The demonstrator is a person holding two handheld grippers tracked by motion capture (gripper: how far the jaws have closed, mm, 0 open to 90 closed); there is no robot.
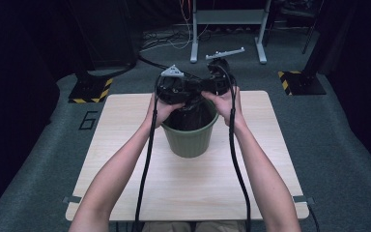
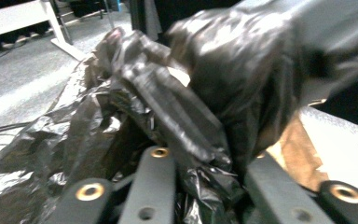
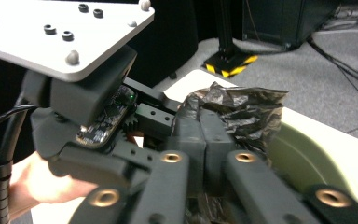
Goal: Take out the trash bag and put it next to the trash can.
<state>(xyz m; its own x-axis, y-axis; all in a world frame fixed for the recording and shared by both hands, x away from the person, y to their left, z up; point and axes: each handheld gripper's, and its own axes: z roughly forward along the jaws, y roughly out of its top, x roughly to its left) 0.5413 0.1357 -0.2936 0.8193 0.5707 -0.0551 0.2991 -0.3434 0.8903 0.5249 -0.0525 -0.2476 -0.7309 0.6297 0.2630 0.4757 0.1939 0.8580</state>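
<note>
My two grippers meet above the green bin (image 1: 190, 137), which stands near the middle of the light wood table (image 1: 125, 159). Both are on the black plastic bin bag (image 1: 189, 112).

Bag: thin, glossy, heavily crumpled film, catching highlights along every crease. In the high view its lower part hangs down inside the bin; its upper part is gathered up above the rim, between my hands. In the left gripper view the film (image 2: 65, 135) spreads in folds to the left and bunches tight at the middle.

Left gripper (image 2: 204, 156): jaws set a little apart, a thick twisted wad of bag wedged between them. It is pinching the bag.

Right gripper (image 3: 201, 135): jaws pressed nearly flat together, with a ruffled crest of the bag (image 3: 242, 109) standing up just past the tips. It is pinching the film too.

In the right gripper view my left gripper sits close at left, grey plate on top, its jaws touching the same bunch of plastic.

Bin: ribbed green wall, smooth pale-green inner wall (image 3: 303, 154) visible in the right gripper view beside the bag. I see nothing but the bag in it.
</note>
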